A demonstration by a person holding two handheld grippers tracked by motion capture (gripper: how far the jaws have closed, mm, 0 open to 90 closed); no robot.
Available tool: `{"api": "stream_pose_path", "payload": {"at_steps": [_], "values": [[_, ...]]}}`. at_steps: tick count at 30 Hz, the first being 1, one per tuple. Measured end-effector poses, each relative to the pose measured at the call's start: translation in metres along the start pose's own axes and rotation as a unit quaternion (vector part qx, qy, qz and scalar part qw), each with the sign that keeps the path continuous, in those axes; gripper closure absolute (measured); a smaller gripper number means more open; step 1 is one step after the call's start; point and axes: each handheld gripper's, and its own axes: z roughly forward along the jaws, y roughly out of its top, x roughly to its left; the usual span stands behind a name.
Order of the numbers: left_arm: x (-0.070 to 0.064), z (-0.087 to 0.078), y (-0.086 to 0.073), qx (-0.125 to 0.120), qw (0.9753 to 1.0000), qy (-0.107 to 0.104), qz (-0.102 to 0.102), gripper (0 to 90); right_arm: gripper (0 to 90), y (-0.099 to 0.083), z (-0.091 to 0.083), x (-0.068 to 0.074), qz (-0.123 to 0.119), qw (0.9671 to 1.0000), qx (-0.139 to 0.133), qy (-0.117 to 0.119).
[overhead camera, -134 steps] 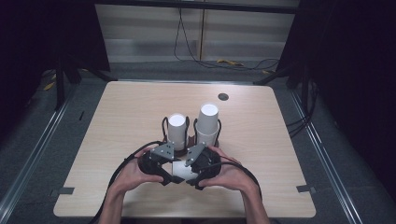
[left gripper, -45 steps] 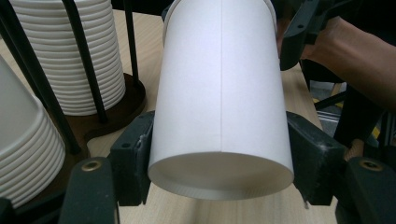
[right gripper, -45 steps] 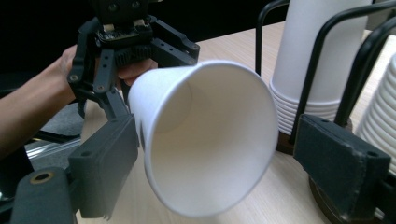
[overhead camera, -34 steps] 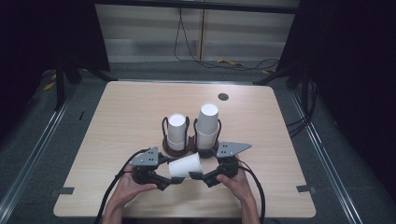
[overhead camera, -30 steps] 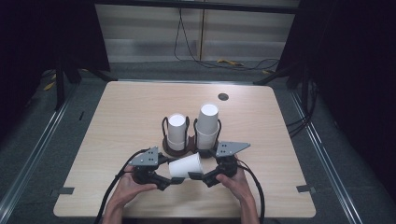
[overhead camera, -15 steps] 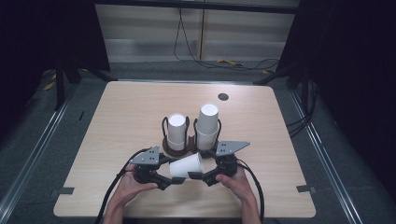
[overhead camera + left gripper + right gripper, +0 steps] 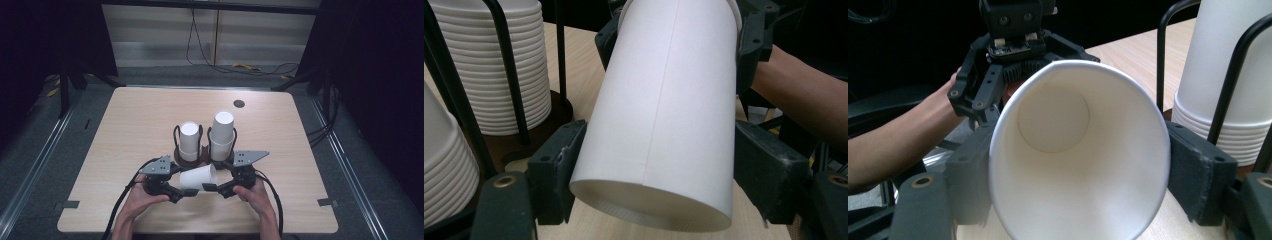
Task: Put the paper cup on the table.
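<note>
A single white paper cup [image 7: 198, 177] lies on its side just above the tabletop [image 7: 125, 130], held between both grippers on the near side of the dark cup holder [image 7: 192, 156], which serves as the landmark here. The left gripper [image 7: 176, 192] has its fingers [image 7: 555, 175] closed against the cup's base end; in the left gripper view the black pads press on both sides of the cup wall. The right gripper [image 7: 214, 186] clamps the open rim end, its fingers [image 7: 1198, 175] snug on either side of the mouth, so the right gripper view looks straight into the cup's hollow interior. The cup's mouth points to the person's right. Both hands sit just nearer than the grippers, with cables trailing back to the table edge. Just beyond the held cup, the cup holder carries two upright stacks of white cups: a shorter stack [image 7: 189, 140] at its left and a taller stack [image 7: 222, 134] at its right, each ringed by black wire loops. Well beyond the holder, a small dark round spot [image 7: 239, 103] shows in the tabletop.
</note>
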Motion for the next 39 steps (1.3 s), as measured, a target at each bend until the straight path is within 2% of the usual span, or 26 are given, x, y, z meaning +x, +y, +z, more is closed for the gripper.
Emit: {"api": "stream_pose_path", "payload": {"at_steps": [4, 7, 11, 14, 16, 17, 20, 22, 25, 29, 31, 33, 35, 37, 39], "values": [[0.0, 0.0, 0.0, -0.004, 0.9999, 0.009, -0.007, 22.7, 24.1, 0.001, -0.002, 0.0, 0.0, 1.0, -0.007, -0.007], [0.0, -0.001, 0.0, 0.008, 0.9998, 0.018, -0.008, 15.2, 24.5, 0.001, -0.005, -0.001, 0.002, 0.9996, -0.012, -0.024], [0.001, -0.001, 0.0, 0.002, 0.9995, 0.03, -0.011, 15.4, 24.8, 0.002, -0.01, -0.002, 0.006, 0.9991, -0.021, -0.037], [-0.001, -0.001, 0.0, 0.008, 0.9985, 0.054, -0.009, 15.4, 24.9, 0.003, -0.013, -0.002, 0.008, 0.9983, -0.022, -0.053], [-0.001, 0.0, -0.001, 0.014, 0.9984, 0.054, -0.013, 15.4, 24.9, 0.003, -0.015, -0.002, 0.01, 0.9979, -0.019, -0.061], [-0.001, -0.001, -0.002, 0.01, 0.9982, 0.058, -0.013, 15.4, 25.0, 0.003, -0.016, -0.002, 0.011, 0.9976, -0.022, -0.064], [-0.002, -0.002, -0.006, 0.007, 0.9967, 0.081, -0.005, 15.5, 25.1, 0.003, -0.02, -0.002, 0.013, 0.9971, -0.024, -0.071], [-0.001, -0.003, -0.007, 0.008, 0.9959, 0.09, -0.008, 15.5, 25.1, 0.003, -0.022, -0.001, 0.013, 0.9969, -0.021, -0.075], [0.002, -0.005, -0.009, 0.008, 0.9938, 0.11, -0.013, 15.3, 25.1, 0.003, -0.025, -0.001, 0.014, 0.9962, -0.016, -0.085], [0.001, -0.011, -0.015, -0.013, 0.9902, 0.136, -0.027, 15.4, 25.2, 0.004, -0.03, -0.003, 0.02, 0.9951, -0.012, -0.096], [-0.001, -0.014, -0.019, -0.03, 0.9866, 0.158, -0.027, 15.4, 25.2, 0.003, -0.032, -0.003, 0.022, 0.9944, -0.007, -0.103], [-0.001, -0.016, -0.023, -0.033, 0.9823, 0.183, -0.025, 15.4, 25.2, 0.002, -0.034, -0.003, 0.025, 0.9939, -0.003, -0.107], [-0.002, -0.016, -0.026, -0.04, 0.9809, 0.189, -0.026, 15.3, 25.2, 0.002, -0.036, -0.003, 0.026, 0.9931, 0.001, -0.114], [-0.003, -0.017, -0.028, -0.045, 0.9766, 0.209, -0.023, 15.3, 25.2, 0.002, -0.038, -0.003, 0.027, 0.9926, 0.003, -0.118], [-0.002, -0.018, -0.029, -0.045, 0.977, 0.207, -0.029, 15.3, 25.2, 0.001, -0.041, -0.003, 0.029, 0.9915, 0.004, -0.127]]}}
